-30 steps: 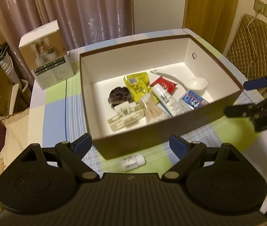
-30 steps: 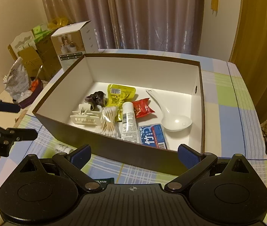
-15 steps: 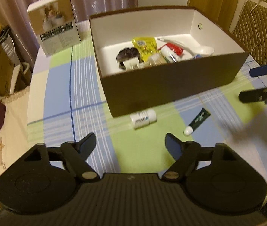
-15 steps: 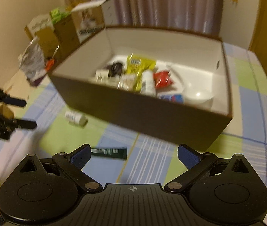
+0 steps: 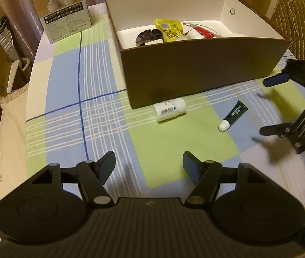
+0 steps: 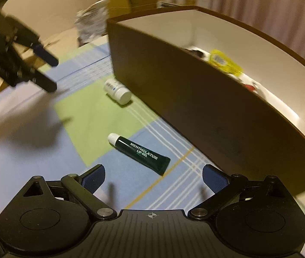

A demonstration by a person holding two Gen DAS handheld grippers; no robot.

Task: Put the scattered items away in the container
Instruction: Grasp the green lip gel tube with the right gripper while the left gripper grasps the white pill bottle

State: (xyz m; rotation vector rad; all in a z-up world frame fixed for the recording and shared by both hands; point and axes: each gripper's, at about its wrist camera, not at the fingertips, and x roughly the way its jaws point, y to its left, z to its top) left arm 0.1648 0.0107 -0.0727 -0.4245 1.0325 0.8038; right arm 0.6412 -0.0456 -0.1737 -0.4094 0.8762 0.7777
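Both grippers have dropped from above the box toward the table in front of it, so the box's near brown wall now hides most of its contents. The left gripper [image 5: 149, 164] hangs over the checked tablecloth [image 5: 66, 99] with its jaws closing and nothing between them. The right gripper [image 6: 153, 177] has its jaws wide apart, empty, just short of the green lip gel tube [image 6: 140, 153], which lies flat on the table with its white cap pointing left. A white pill bottle [image 5: 169, 109] lies on its side just beside the near wall of the brown cardboard box [image 5: 195, 68]. Inside the box a yellow sachet [image 5: 169, 29], a dark hair clip [image 5: 150, 36] and a red packet [image 5: 204, 32] show above the rim. A printed carton [image 5: 62, 8] stands far left.
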